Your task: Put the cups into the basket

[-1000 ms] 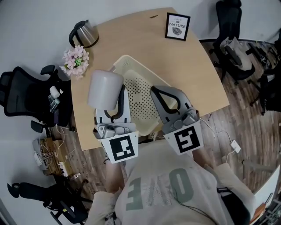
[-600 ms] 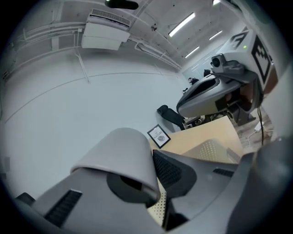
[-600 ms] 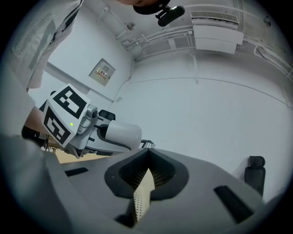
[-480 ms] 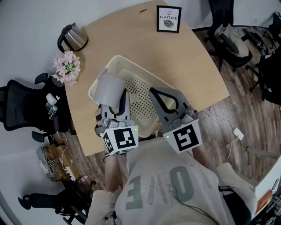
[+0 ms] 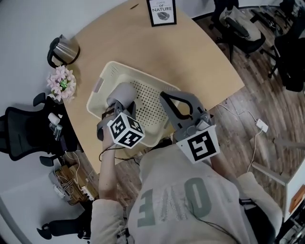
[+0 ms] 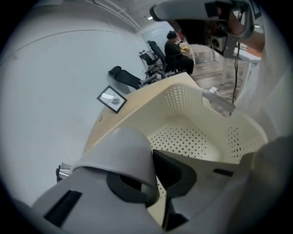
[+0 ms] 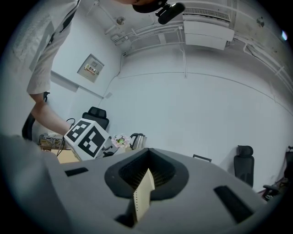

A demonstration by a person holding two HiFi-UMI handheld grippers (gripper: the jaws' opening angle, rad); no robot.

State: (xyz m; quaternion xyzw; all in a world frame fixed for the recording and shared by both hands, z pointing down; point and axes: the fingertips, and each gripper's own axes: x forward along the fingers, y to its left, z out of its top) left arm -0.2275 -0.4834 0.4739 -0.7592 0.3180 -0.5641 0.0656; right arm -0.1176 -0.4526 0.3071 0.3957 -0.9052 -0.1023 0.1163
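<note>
A grey cup (image 5: 122, 94) hangs tilted inside the cream perforated basket (image 5: 106, 77), over its left half. My left gripper (image 5: 122, 108) is shut on the cup's wall, and its marker cube sits over the basket's near rim. In the left gripper view the cup (image 6: 120, 154) covers one jaw of my left gripper (image 6: 155, 183), with the basket (image 6: 197, 132) floor beyond. My right gripper (image 5: 165, 98) is shut on the basket's right rim. In the right gripper view the cream basket wall (image 7: 143, 194) stands between the jaws of my right gripper (image 7: 146, 183).
The basket stands on a round wooden table (image 5: 190, 52). A steel kettle (image 5: 62, 47) and pink flowers (image 5: 59, 82) sit at the table's left edge, and a framed picture (image 5: 162, 10) at the far edge. Office chairs (image 5: 19, 138) stand around the table.
My left gripper has carried the cup from above the basket's left rim down into the basket and tilted it. The right gripper has stayed on the rim.
</note>
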